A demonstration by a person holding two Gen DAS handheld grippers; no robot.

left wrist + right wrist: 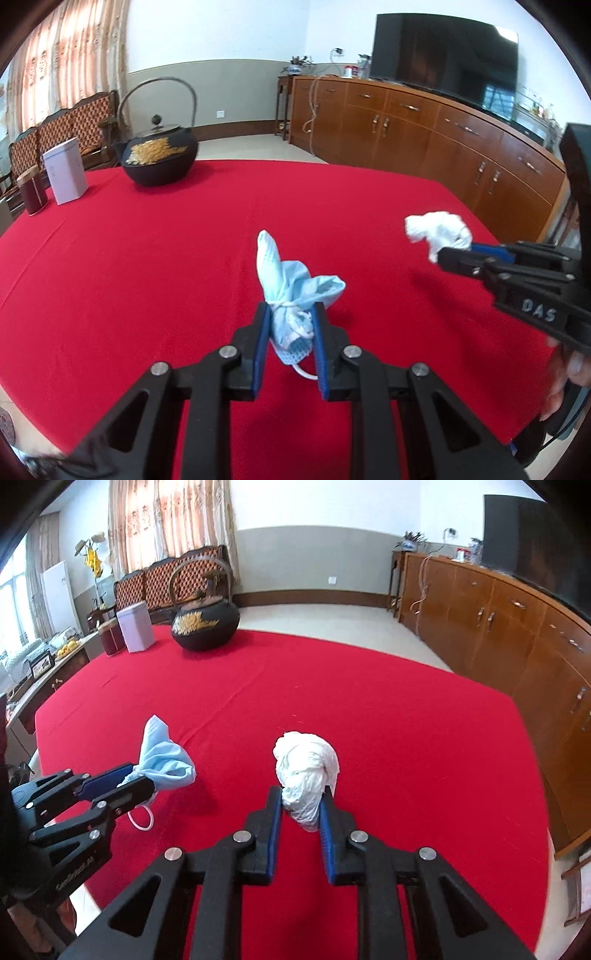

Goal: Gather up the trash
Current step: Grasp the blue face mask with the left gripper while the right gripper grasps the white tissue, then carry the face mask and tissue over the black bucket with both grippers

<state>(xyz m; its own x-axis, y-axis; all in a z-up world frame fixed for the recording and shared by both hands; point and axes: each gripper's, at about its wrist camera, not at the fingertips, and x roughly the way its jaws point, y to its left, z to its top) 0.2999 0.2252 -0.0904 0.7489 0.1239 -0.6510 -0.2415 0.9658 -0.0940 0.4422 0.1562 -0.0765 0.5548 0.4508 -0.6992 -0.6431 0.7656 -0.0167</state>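
My left gripper (291, 312) is shut on a crumpled light-blue face mask (291, 284), held a little above the red tablecloth (147, 277); a white ear loop dangles beneath it. In the right wrist view the same mask (164, 762) and left gripper (138, 777) show at the left. My right gripper (301, 797) is shut on a crumpled white tissue (306, 768), its blue pads pressing both sides. From the left wrist view that tissue (437, 230) sticks out of the right gripper (452, 253) at the right edge.
A black iron teapot (159, 155) with gold decoration stands at the far side of the table, beside a white box (65, 175) and a dark red canister (32, 194). A long wooden cabinet (424, 133) with a dark TV (443, 59) runs along the right.
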